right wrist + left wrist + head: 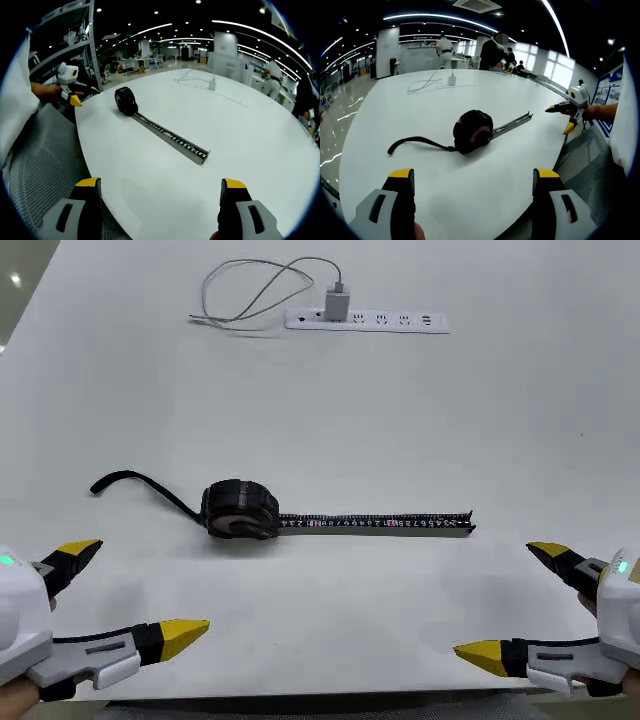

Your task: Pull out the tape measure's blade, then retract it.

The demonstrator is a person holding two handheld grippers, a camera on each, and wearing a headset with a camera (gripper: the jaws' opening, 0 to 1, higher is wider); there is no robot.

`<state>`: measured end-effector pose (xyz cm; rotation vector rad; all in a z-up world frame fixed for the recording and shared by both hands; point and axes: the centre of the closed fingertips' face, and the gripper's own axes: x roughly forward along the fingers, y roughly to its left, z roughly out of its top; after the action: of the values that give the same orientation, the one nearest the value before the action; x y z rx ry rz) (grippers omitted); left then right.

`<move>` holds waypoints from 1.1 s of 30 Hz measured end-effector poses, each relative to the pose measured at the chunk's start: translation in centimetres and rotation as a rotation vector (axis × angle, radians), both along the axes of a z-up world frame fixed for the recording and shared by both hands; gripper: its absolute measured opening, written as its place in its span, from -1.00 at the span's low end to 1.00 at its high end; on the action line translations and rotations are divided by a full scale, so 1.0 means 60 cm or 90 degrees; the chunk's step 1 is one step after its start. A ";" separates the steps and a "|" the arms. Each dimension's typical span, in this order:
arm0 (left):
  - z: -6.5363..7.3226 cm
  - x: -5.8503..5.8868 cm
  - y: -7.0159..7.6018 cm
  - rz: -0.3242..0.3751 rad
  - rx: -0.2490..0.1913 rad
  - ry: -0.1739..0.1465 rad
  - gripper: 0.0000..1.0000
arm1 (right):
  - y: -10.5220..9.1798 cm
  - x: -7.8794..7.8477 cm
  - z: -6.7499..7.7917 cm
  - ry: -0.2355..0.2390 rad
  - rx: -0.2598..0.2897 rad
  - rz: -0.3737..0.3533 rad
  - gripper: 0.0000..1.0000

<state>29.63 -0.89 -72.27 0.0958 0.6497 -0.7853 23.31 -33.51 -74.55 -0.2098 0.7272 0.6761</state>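
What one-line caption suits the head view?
Tape measure, blade extended, on white table; left gripper and right gripper, both open, at near edge.

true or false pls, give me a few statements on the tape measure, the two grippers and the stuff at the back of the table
1. The tape measure's blade is out and lies flat on the table. True.
2. The left gripper is shut on the tape measure. False: it is open and apart from it, near the table's near edge.
3. A charger sits in the power strip. True.
4. The right gripper pinches the blade's tip. False: it is open, apart from the tip.
5. The strap trails off the case on the side away from the blade. True.
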 end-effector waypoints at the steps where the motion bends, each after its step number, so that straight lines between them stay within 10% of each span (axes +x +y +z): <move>1: -0.001 0.003 -0.004 0.001 0.001 -0.001 0.90 | -0.001 0.001 0.000 0.000 -0.001 0.000 0.95; 33: -0.016 0.051 -0.107 -0.006 -0.018 0.017 0.85 | -0.010 0.009 -0.004 0.002 0.002 -0.006 0.95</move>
<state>32.71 -7.33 -73.21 0.0629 0.6634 -0.8052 23.82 -34.14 -74.77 -0.2029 0.7303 0.6687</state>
